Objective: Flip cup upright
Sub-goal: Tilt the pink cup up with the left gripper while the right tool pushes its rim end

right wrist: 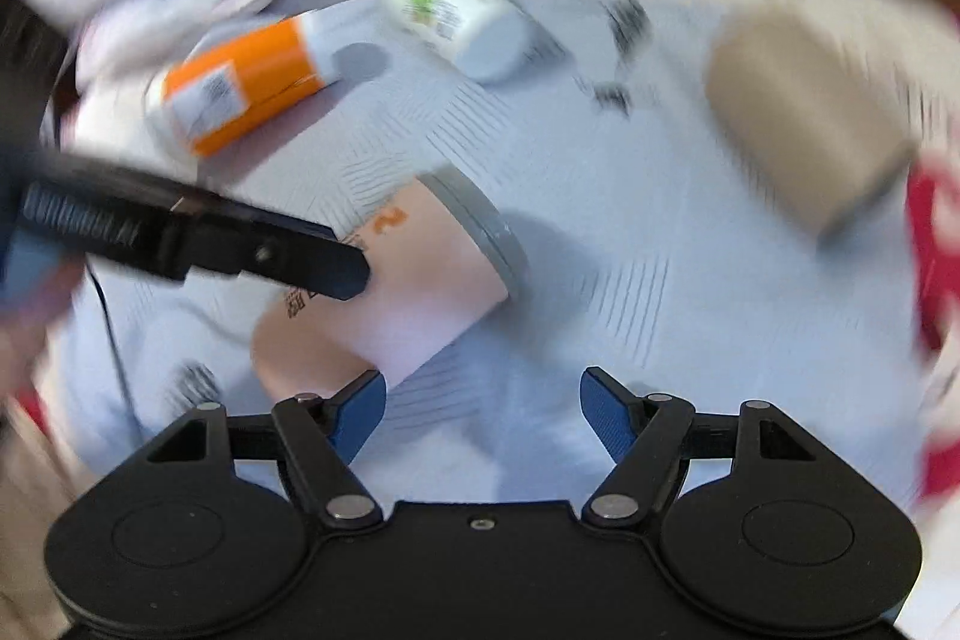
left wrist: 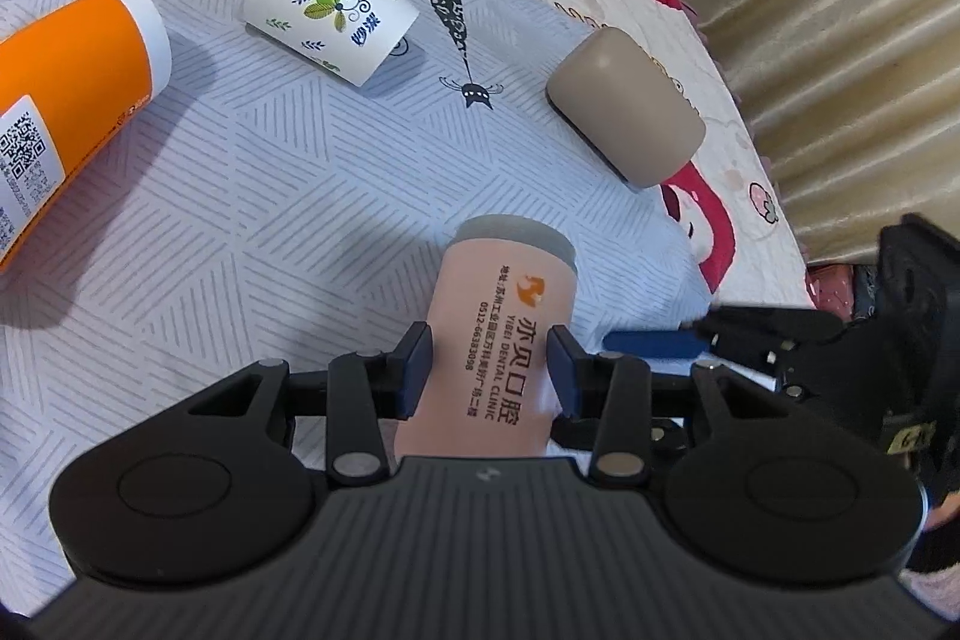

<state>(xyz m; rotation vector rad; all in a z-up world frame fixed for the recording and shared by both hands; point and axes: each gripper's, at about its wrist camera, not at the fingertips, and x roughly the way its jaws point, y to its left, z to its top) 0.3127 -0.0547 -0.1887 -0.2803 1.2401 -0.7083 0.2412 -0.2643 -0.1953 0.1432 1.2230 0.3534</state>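
Four cups; left gripper [left wrist: 489, 361] clamps peach cup [left wrist: 501, 334]

Peach paper cup [left wrist: 498, 340] with grey base, on its side on the bedsheet [left wrist: 240, 196]

Between blue fingers [left wrist: 415, 370] of black left gripper [left wrist: 489, 367]: peach cup [left wrist: 501, 340], grey band at far end, orange logo, brown lettering. Beyond fingers, left: white paper cup [left wrist: 330, 1], green-and-blue leaf print. Far left: orange cup [left wrist: 66, 100], white rim, white QR label. Beyond, right: plain taupe cup [left wrist: 627, 106]. Bed sheet [left wrist: 240, 196] white, grey hatched triangles, black cat-and-fish drawing; red cartoon motifs at edge.
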